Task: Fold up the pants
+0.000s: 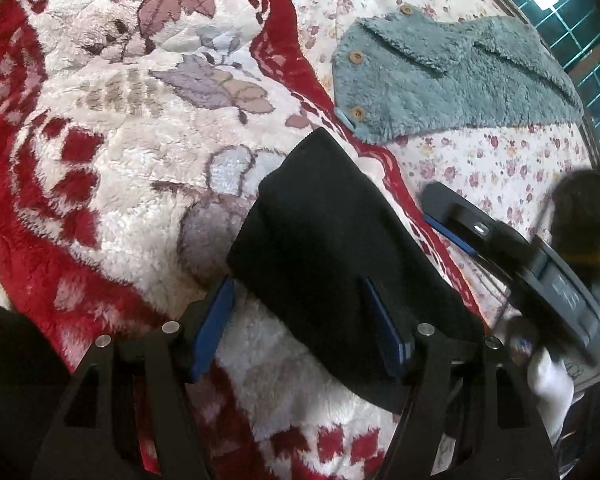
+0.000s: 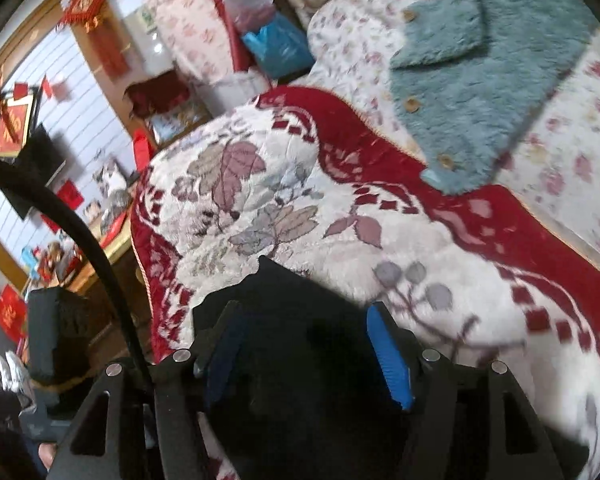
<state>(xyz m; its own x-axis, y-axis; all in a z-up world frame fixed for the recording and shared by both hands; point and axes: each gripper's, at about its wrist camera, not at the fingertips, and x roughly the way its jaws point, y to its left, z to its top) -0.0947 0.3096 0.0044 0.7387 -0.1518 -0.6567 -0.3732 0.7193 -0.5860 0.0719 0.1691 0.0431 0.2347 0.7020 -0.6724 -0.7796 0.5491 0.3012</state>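
Note:
The black pants [image 1: 332,240] lie as a folded wedge on the red-and-white plush blanket [image 1: 120,140]. My left gripper [image 1: 300,316] hangs just over their near end with its jaws wide apart. One blue pad sits beside the cloth's left edge and the other rests above the cloth, neither pressing on it. My right gripper [image 1: 440,212] shows blurred to the right of the pants, nothing at its tip. In the right wrist view the pants [image 2: 300,360] fill the space under the right gripper [image 2: 306,354], whose blue pads stand apart.
A teal fleece garment [image 1: 452,76] [image 2: 480,80] with wooden buttons lies on the floral sheet [image 1: 500,160] beyond the blanket. Plastic bags [image 2: 276,44] and a piled shelf lie off the bed's far side. A black cable [image 2: 84,232] crosses the left.

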